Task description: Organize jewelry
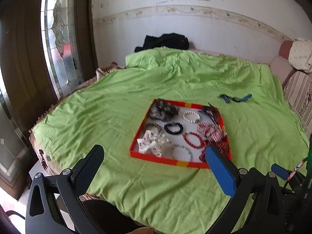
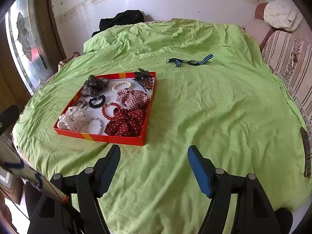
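A red tray (image 1: 167, 160) (image 2: 117, 139) lies on the green cloth (image 1: 117, 107) (image 2: 214, 107). It holds several scrunchies, bead bracelets and a dark hair clip (image 2: 144, 78). Among them are a pearl bracelet (image 1: 191, 117) (image 2: 121, 85) and a red dotted scrunchie (image 2: 126, 122). A watch with a blue striped strap (image 1: 235, 98) (image 2: 190, 61) lies on the cloth beyond the tray, to its right. My left gripper (image 1: 154, 156) is open and empty, in front of the tray's near edge. My right gripper (image 2: 154, 150) is open and empty too, just right of the tray's near corner.
A black garment (image 1: 165, 41) (image 2: 120, 19) lies at the back by the wall. A striped sofa (image 2: 288, 58) with a white bundle (image 2: 280, 15) stands to the right. A glass door (image 1: 56, 39) is on the left. A slim dark object (image 2: 306, 152) sits at the right edge.
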Demonstrator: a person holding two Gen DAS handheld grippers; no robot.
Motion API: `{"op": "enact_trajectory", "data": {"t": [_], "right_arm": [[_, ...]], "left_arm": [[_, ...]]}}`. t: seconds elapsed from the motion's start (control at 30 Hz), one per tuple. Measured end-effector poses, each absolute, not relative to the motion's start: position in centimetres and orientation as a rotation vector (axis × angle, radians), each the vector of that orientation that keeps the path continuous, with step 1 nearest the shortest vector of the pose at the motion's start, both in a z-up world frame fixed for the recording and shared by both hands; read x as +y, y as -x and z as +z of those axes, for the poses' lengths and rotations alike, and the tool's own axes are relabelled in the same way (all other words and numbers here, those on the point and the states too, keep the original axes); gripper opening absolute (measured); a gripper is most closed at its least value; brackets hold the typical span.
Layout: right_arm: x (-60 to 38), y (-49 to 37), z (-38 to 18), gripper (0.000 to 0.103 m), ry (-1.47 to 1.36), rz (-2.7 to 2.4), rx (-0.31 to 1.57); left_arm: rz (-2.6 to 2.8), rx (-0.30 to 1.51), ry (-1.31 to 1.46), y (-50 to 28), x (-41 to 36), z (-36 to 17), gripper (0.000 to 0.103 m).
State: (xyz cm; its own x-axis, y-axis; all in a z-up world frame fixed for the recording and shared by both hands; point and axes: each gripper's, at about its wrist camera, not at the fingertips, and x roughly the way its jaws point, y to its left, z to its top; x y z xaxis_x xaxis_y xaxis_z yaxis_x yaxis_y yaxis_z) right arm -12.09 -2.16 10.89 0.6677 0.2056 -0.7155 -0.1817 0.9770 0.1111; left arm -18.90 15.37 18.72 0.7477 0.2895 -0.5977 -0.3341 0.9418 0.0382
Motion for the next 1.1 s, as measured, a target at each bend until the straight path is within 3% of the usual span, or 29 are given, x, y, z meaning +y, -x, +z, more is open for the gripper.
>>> {"op": "enact_trajectory", "data": {"t": [0.47, 1.1], "right_arm": [[-2.2, 11.7, 10.5, 0.083, 0.018, 0.162, 0.79], [-1.7, 10.9, 9.9, 0.084, 0.056, 0.13, 0.811]], "left_arm": [[0.336, 0.727, 0.076, 17.7, 15.3, 17.0, 0.103], [0.309, 0.829, 0.111, 16.7, 15.9, 14.3, 0.103]]}}
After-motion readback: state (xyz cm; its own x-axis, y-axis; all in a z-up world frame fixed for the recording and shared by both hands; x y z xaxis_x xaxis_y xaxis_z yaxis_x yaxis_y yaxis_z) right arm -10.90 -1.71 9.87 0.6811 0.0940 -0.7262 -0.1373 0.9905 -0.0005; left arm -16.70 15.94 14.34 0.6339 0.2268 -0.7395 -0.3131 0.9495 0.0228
